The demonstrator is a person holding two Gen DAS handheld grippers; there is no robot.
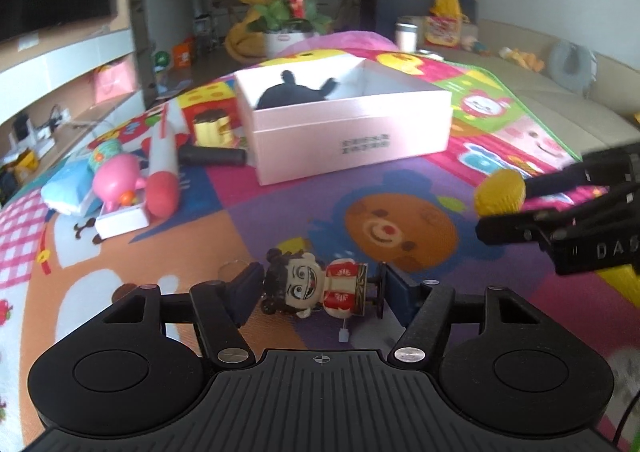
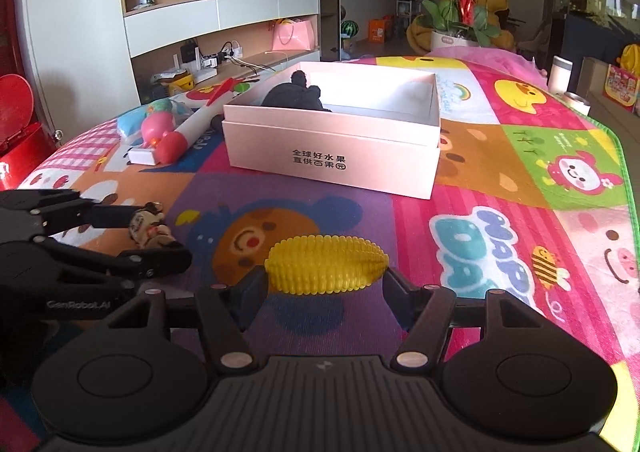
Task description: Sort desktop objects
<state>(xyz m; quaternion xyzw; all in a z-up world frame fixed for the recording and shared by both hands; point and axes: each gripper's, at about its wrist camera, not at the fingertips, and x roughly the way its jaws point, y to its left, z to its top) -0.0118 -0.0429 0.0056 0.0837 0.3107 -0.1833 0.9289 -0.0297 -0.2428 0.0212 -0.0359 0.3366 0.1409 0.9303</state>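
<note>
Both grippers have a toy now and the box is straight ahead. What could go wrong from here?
1. The left gripper pinches the wind-up figure end to end, head against one pad and thin legs against the other; it may twist out when lifted.
2. The right gripper holds the yellow corn toy by its tapered tips, so it could squirt free.
3. A black plush already fills the pink box's left corner; drop clear of it.

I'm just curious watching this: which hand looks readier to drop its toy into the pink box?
Probably the right. The right gripper holds the toy corn clear of the mat, facing the pink box. The left gripper flanks the figurine, which seems to lie on the mat.
</note>
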